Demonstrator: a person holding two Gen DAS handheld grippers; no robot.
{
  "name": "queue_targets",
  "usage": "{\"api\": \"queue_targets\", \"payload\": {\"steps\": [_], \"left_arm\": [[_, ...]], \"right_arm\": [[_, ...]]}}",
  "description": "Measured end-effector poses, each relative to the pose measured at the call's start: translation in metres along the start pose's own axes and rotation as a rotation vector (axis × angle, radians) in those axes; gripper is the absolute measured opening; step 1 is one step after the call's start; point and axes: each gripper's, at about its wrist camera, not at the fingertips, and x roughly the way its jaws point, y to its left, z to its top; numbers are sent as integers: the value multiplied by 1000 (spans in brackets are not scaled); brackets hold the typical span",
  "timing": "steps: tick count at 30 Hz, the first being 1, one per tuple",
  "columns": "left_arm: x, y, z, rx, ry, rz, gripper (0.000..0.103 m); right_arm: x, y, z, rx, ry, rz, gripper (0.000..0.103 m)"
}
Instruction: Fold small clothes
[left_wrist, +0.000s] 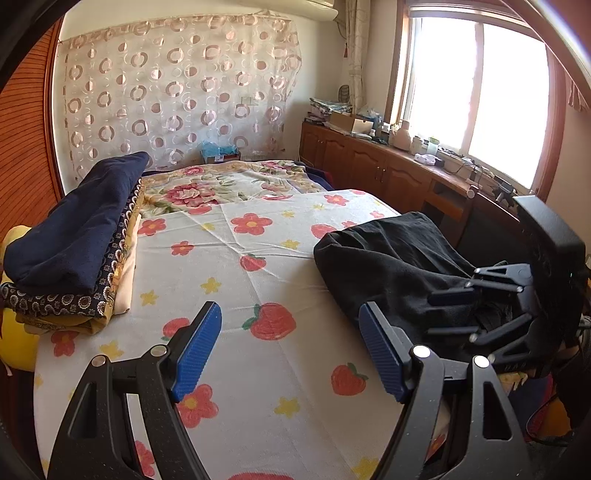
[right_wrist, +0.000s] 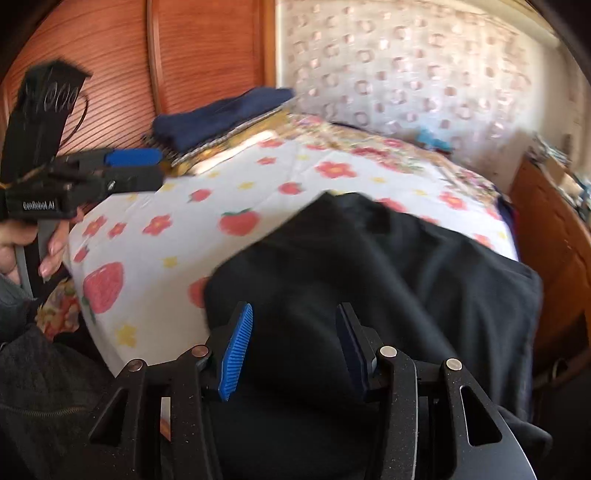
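At the right of the left wrist view, a black garment (left_wrist: 388, 258) is seen lying in a loose heap on the strawberry-print sheet (left_wrist: 258, 258), near the bed's right edge. In the right wrist view the same garment (right_wrist: 369, 266) fills the lower centre, spread out with soft folds and a squared corner at the far right. The right gripper (right_wrist: 295, 347) is held just over the cloth with its jaws partly apart; nothing is seen pinched between the pads, though the blur leaves contact with the fabric uncertain. The left gripper (left_wrist: 291, 350) is held wide apart over bare sheet, with nothing between its jaws, just left of the garment. A stack of folded clothes (left_wrist: 74, 258), topped by a navy piece, is seen at the left of the left wrist view, well apart from the black garment. The garment is judged to be light, limp and somewhat thick, so it will likely sag and bunch when lifted and will not hold a crease by itself. A hold is best taken at an edge or corner, one gripper to each, so that the cloth can be drawn flat before a fold is laid.
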Motion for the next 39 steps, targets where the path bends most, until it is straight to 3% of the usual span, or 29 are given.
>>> {"api": "queue_targets", "payload": {"steps": [5, 9, 10, 11, 13, 16, 20, 23, 25, 27, 28, 33, 35, 39], "left_arm": [[-1, 3, -1, -9, -2, 3, 78], [-1, 5, -3, -14, 1, 2, 78], [0, 5, -4, -15, 2, 2, 78], [0, 5, -4, -16, 2, 2, 78], [1, 5, -5, -18, 4, 1, 78], [3, 5, -6, -17, 9, 0, 78], [6, 3, -6, -12, 14, -7, 78], [10, 0, -6, -6, 22, -11, 78], [14, -1, -6, -4, 31, -12, 78], [18, -3, -7, 1, 40, -13, 78], [18, -3, -8, 3, 43, -12, 78], [23, -6, -8, 3, 53, -21, 78], [28, -8, -5, 8, 61, -25, 78], [41, -13, 3, 31, 79, -30, 78]], "right_arm": [[22, 10, 4, -54, 43, 24, 57], [34, 0, 9, -82, 92, -40, 57], [36, -7, 12, -58, 89, -32, 52], [35, -14, 15, -37, 89, -14, 31], [30, -23, 20, -33, 65, 13, 8], [11, -42, 34, -2, -3, 24, 7], [-7, -80, 47, 47, -77, -72, 7], [-7, -126, 59, 117, -92, -188, 7], [1, -160, 67, 156, -76, -335, 7], [13, -191, 67, 209, -29, -462, 14], [19, -201, 67, 234, -6, -480, 18], [23, -200, 52, 254, -39, -391, 26], [24, -195, 43, 244, -35, -335, 38], [41, -211, 29, 238, 8, -301, 41]]}}
